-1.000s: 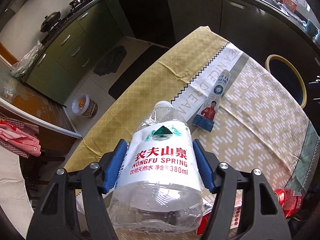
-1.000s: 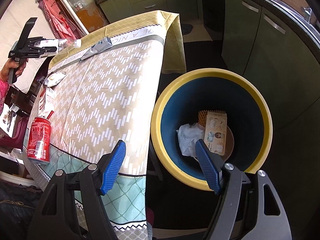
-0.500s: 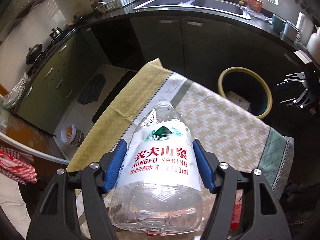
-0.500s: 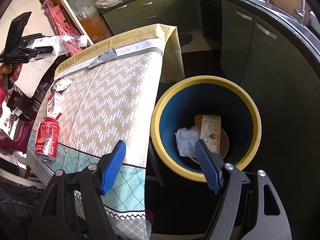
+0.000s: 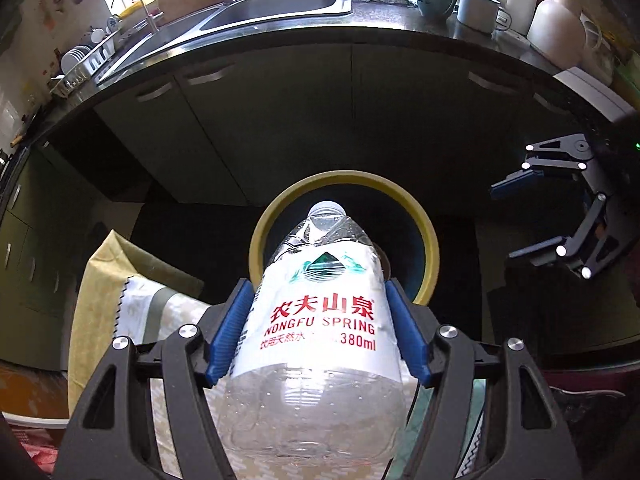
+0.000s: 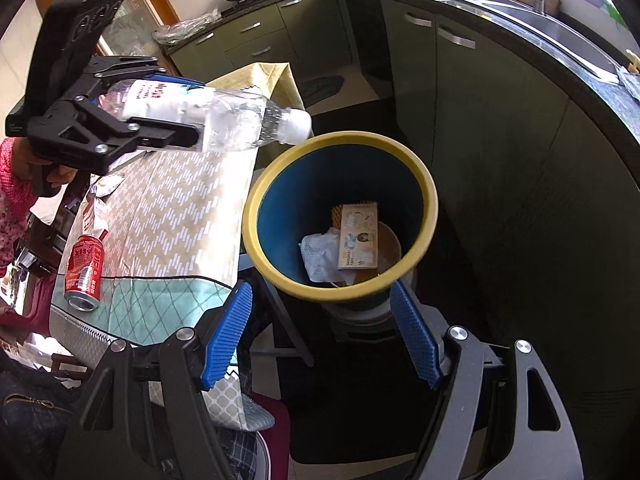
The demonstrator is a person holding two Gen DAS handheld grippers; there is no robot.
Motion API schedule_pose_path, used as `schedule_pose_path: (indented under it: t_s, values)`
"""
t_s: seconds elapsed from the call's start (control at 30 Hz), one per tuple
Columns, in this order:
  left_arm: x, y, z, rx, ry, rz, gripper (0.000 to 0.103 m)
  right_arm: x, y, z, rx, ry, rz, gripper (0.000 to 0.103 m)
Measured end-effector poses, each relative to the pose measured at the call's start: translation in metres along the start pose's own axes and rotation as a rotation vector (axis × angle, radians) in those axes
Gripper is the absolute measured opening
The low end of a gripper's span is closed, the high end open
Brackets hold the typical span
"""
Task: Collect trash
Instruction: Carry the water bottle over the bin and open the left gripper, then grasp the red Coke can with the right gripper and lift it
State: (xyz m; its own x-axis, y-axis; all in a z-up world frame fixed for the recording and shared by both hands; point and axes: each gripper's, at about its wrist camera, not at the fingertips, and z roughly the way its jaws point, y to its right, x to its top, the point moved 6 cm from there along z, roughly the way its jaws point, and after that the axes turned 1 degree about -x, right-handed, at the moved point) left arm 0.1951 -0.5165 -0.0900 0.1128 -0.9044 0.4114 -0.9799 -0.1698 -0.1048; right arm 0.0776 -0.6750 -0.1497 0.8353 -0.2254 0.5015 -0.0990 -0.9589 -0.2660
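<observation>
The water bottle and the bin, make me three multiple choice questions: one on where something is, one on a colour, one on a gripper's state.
1. Where is the red can?
A. in the bin
B. on the table
C. on the counter

2. What colour is the bin's rim?
A. yellow
B. red
C. white

3. What is the right gripper doing?
A. clamping the bottle
B. holding a can
C. open, holding nothing

Answers:
1 B, it lies on the tablecloth.
2 A, a yellow ring tops blue walls.
3 C, only the left gripper clamps the water bottle.

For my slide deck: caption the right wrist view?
Left gripper carries water bottle toward yellow-rimmed bin.
</observation>
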Motion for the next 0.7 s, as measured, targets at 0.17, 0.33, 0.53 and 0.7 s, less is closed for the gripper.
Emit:
schedule_pose_path:
  t_s: [0.17, 0.33, 0.53, 0.7]
  values:
    - [0.009, 0.004, 0.042, 0.024, -0.037, -0.029, 0.071, -0.007, 0.006, -0.004, 0.002, 0.000, 0.010, 0.071]
    - [-0.003, 0.000, 0.024, 0.035, -0.018, -0.043, 0.072, -0.006, 0.001, -0.001, 0.007, -0.011, -0.006, 0.071]
    - [-0.048, -0.025, -0.051, 0.080, 0.042, -0.154, 0.075, 0.010, -0.028, 0.010, 0.036, -0.022, -0.069, 0.071]
    - [-0.119, -0.052, -0.119, 0.170, 0.066, -0.331, 0.078, 0.026, -0.079, 0.029, 0.085, -0.047, -0.165, 0.071]
